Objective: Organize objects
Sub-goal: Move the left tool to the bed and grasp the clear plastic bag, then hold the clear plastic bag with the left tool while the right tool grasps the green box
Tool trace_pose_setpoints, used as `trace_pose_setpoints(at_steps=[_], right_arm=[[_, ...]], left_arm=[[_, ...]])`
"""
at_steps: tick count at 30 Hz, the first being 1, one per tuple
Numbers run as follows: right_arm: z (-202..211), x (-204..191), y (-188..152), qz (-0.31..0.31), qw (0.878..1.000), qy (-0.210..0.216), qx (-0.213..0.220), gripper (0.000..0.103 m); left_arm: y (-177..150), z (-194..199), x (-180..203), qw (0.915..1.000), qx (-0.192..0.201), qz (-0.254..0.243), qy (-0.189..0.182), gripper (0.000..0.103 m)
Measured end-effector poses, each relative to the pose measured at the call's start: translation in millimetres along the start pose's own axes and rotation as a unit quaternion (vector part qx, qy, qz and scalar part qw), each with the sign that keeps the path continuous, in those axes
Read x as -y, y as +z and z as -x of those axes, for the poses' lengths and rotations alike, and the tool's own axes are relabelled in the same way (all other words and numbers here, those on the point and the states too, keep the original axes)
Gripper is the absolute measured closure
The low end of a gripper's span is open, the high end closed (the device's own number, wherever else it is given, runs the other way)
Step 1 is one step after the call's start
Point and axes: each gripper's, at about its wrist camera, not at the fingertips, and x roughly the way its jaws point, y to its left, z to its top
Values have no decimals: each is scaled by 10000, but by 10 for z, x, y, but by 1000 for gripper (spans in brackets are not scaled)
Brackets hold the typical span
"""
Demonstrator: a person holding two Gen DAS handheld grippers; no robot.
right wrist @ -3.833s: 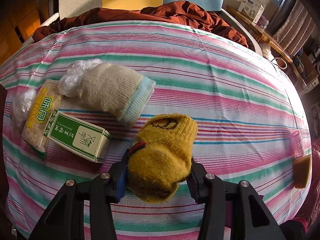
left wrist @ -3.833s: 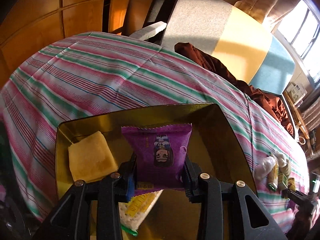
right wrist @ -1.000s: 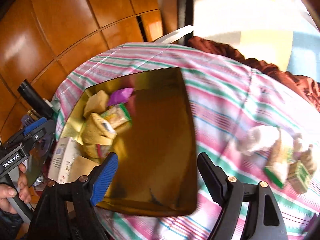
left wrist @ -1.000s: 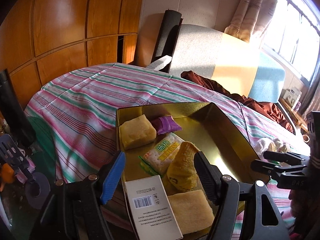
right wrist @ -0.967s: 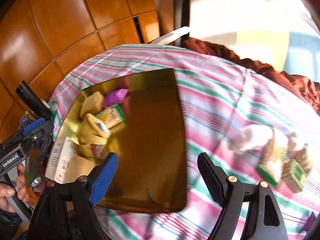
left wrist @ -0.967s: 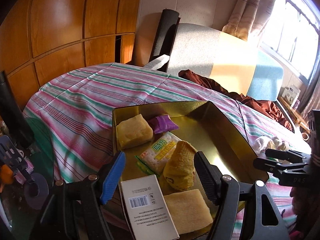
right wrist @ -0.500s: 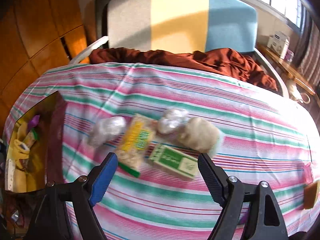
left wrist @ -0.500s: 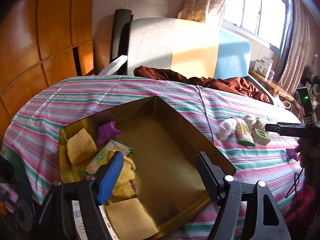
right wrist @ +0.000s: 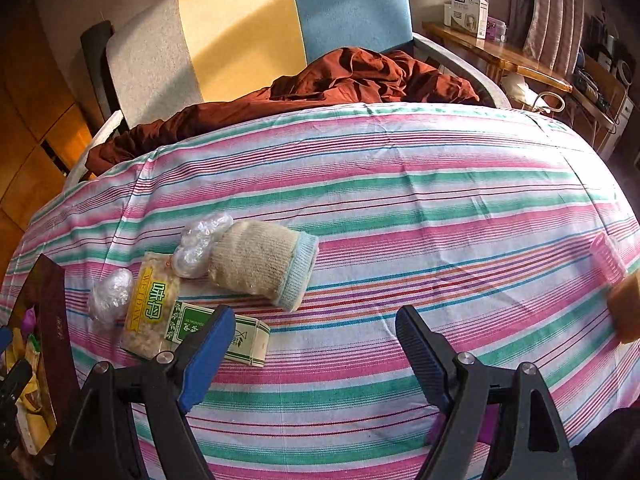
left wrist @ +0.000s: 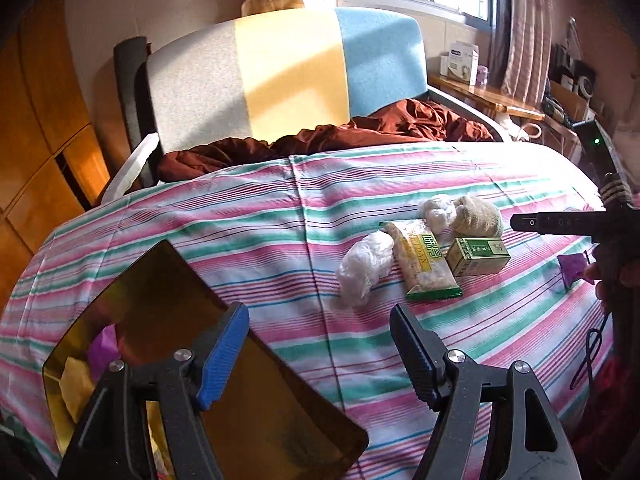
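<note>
My left gripper (left wrist: 318,326) is open and empty above the near edge of the striped table, just right of the gold tin box (left wrist: 168,292). The box holds a purple packet (left wrist: 103,346) and yellow items. My right gripper (right wrist: 314,334) is open and empty over the cloth. A beige sock (right wrist: 260,266), a green box (right wrist: 218,332), a yellow snack packet (right wrist: 150,308) and two clear plastic wads (right wrist: 200,240) lie just ahead of its left finger. The same cluster shows in the left wrist view: sock (left wrist: 478,214), green box (left wrist: 478,254), snack packet (left wrist: 424,260).
A tricolour chair (right wrist: 240,40) with a brown cloth (right wrist: 340,80) stands behind the table. A pink item (right wrist: 608,258) and an orange one (right wrist: 628,308) lie at the right edge. A purple packet (left wrist: 574,268) lies near the right gripper's body (left wrist: 568,222). A wooden shelf (left wrist: 488,98) is back right.
Both grippers have swung right, away from the gold box and toward the cluster of items. Earlier each held an item, a purple packet and a yellow sock; both are now empty.
</note>
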Motion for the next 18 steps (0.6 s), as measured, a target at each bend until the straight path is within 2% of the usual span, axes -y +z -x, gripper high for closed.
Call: trace_pose_setpoints(at_steps=[7,15,16,17,18], right_arm=[[42,131,45,-339,9993,166,3,19],[25,220,68,-541,9981,304,-52,19],[27,220,68,-531,9981,303,-40,19],[28,218,68,-525,9982,293,-41,19],[28,219,68,-524,9982,300,-43,19]], left_arm=[[368,-715,160,9973,-693,-127,-229,41],[493,-1310,323,9924,-1182,-196,-295,42],[505,-1369,344,9913,-1269,-216,-280,45],[527,-1409,352,9907,-1318,-153,-310,60],[545,-1440,352,9893,-1424,-45,-315,64]])
